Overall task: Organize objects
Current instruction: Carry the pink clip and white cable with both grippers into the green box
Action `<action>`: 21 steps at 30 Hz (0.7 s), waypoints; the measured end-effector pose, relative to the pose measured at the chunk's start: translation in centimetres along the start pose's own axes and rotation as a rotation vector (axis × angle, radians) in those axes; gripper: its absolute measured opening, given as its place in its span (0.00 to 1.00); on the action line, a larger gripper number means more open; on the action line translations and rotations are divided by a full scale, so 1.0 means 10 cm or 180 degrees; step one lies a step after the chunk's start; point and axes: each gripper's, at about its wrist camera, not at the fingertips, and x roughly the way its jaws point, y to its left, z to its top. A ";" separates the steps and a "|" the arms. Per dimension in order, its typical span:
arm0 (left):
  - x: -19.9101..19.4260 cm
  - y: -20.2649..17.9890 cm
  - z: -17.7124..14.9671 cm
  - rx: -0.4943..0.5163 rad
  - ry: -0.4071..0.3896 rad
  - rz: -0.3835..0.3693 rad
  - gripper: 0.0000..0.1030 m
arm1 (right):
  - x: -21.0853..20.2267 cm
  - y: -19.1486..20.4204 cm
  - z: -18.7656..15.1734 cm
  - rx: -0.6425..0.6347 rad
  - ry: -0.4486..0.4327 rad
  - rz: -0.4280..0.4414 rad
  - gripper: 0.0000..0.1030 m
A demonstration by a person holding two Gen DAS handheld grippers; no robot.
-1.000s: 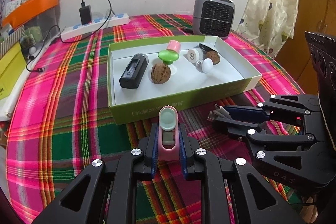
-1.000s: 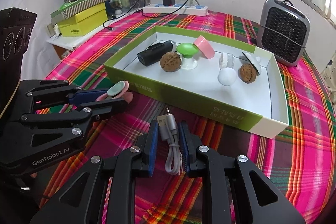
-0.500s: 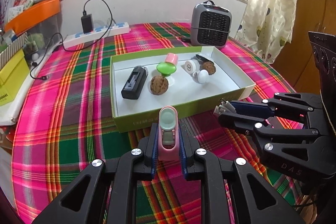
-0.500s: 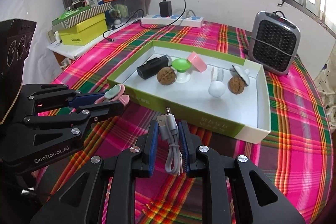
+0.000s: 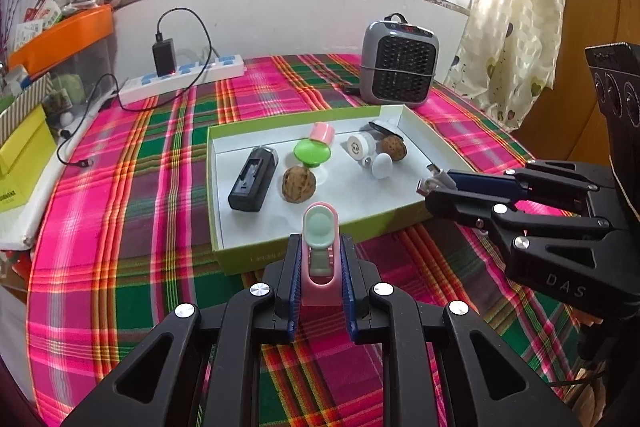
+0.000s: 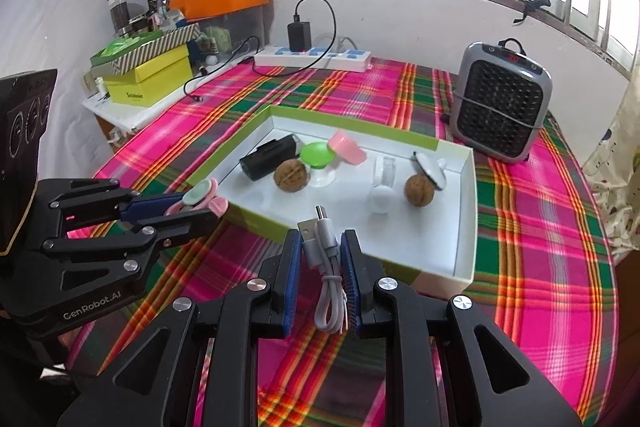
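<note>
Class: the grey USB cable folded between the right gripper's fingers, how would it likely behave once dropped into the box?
The cable is probably floppy: its loop droops below the right gripper. It looks thin, so likely light. Released into the box, it may spring partly open.

My right gripper [image 6: 320,247] at bottom centre is pinching a coiled white USB cable [image 6: 326,267], plugs poking toward the green-rimmed box [image 6: 464,223]. At left, my left gripper [image 6: 200,205] is clamping a pink-and-mint clip [image 6: 200,195]. Two walnuts [image 6: 291,175] are lying inside the box.
</note>
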 end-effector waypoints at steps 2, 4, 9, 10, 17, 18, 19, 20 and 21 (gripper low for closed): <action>0.01 0.00 0.03 -0.0004 -0.0014 0.0005 0.15 | 0.01 -0.03 0.03 0.0002 -0.0014 -0.0009 0.21; 0.02 0.01 0.05 -0.0009 -0.0019 0.0005 0.15 | 0.02 -0.08 0.08 0.0027 -0.0024 0.0003 0.21; 0.08 0.03 0.10 -0.0036 0.0000 0.0018 0.15 | 0.10 -0.19 0.17 0.0083 -0.0016 -0.0026 0.21; 0.09 0.03 0.10 -0.0044 0.0006 0.0021 0.15 | 0.12 -0.20 0.19 0.0090 -0.0012 -0.0017 0.21; 0.18 0.06 0.15 -0.0087 0.0045 0.0030 0.15 | 0.27 -0.25 0.28 0.0099 0.0038 0.0028 0.21; 0.19 0.06 0.15 -0.0081 0.0048 0.0031 0.15 | 0.28 -0.26 0.29 0.0101 0.0040 0.0034 0.21; 0.20 0.06 0.16 -0.0084 0.0050 0.0033 0.15 | 0.29 -0.27 0.30 0.0103 0.0041 0.0039 0.21; 0.20 0.06 0.16 -0.0086 0.0052 0.0030 0.15 | 0.31 -0.28 0.31 0.0109 0.0043 0.0047 0.21; 0.22 0.06 0.17 -0.0088 0.0054 0.0029 0.15 | 0.31 -0.29 0.32 0.0117 0.0045 0.0056 0.21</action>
